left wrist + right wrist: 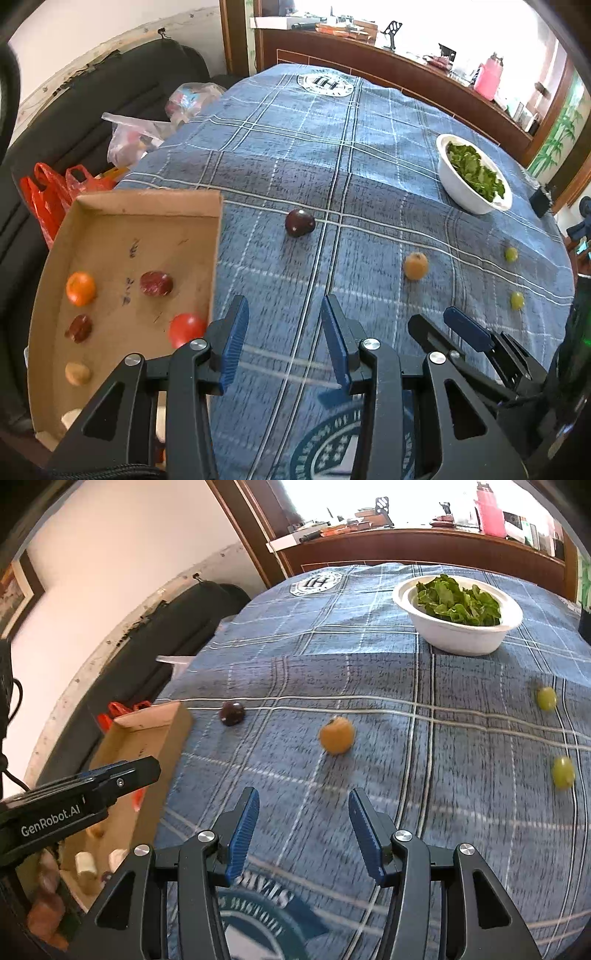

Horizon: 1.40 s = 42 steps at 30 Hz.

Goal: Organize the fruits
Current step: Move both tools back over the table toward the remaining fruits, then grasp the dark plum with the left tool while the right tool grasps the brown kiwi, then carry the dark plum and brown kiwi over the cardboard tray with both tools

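Observation:
A shallow cardboard box (147, 210) at the table's left edge holds an orange fruit (80, 288), two dark red fruits (156, 283), a red tomato (185, 329) and a tan fruit (77, 373). On the blue plaid cloth lie a dark plum (299, 223) (231, 713), a yellow-orange fruit (416, 266) (336, 735) and two green grapes (516, 300) (563, 772). My left gripper (284, 325) is open and empty, near the box's right wall. My right gripper (303, 814) is open and empty, short of the yellow-orange fruit; it also shows in the left wrist view (439, 325).
A white bowl (452, 184) (461, 638) of green leaves stands at the far right. Plastic bags (136, 136) and a red bag (44, 195) lie on the dark sofa left of the table. A wooden shelf (388, 62) runs behind the table.

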### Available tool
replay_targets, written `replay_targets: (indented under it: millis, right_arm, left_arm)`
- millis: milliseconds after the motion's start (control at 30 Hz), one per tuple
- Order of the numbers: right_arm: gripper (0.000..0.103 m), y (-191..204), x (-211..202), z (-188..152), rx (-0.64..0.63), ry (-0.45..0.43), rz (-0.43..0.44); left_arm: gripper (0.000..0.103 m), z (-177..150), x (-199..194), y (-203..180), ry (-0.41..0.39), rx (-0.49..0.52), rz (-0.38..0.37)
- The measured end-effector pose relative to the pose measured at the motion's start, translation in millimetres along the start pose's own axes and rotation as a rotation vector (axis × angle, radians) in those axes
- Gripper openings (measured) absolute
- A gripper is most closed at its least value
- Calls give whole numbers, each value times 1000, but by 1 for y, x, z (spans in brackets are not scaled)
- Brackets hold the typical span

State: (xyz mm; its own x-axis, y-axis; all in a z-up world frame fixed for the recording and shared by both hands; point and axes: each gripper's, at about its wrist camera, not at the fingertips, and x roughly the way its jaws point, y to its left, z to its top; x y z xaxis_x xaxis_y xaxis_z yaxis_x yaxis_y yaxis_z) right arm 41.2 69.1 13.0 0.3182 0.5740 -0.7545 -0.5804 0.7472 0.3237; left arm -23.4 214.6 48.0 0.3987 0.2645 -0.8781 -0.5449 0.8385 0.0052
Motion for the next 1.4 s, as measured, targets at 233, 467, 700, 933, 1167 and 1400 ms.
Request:
replay_targets:
  millis: [233, 467, 700, 933, 1167, 1400]
  right_arm:
    - [53, -1, 28, 20, -31, 3, -63]
    - [53, -2, 54, 37, -54, 20, -122]
    - [27, -8, 52, 34, -55, 10, -114]
    - [27, -10, 3, 18, -8, -51, -47]
    - [27, -6, -45, -2, 10, -108, 4]
    - [27, -2, -54, -23, 7, -89, 24]
  left_arm:
    - [39, 26, 37, -11, 39, -12, 45]
    - [39, 46, 73, -26, 63, 8, 125]
    - [39, 61, 103, -33, 70, 0, 162]
    - [25, 68, 106, -27, 47, -16, 104]
    - [25, 42, 74, -20, 22, -38, 20]
    - [25, -2, 21, -8, -42, -38, 26]
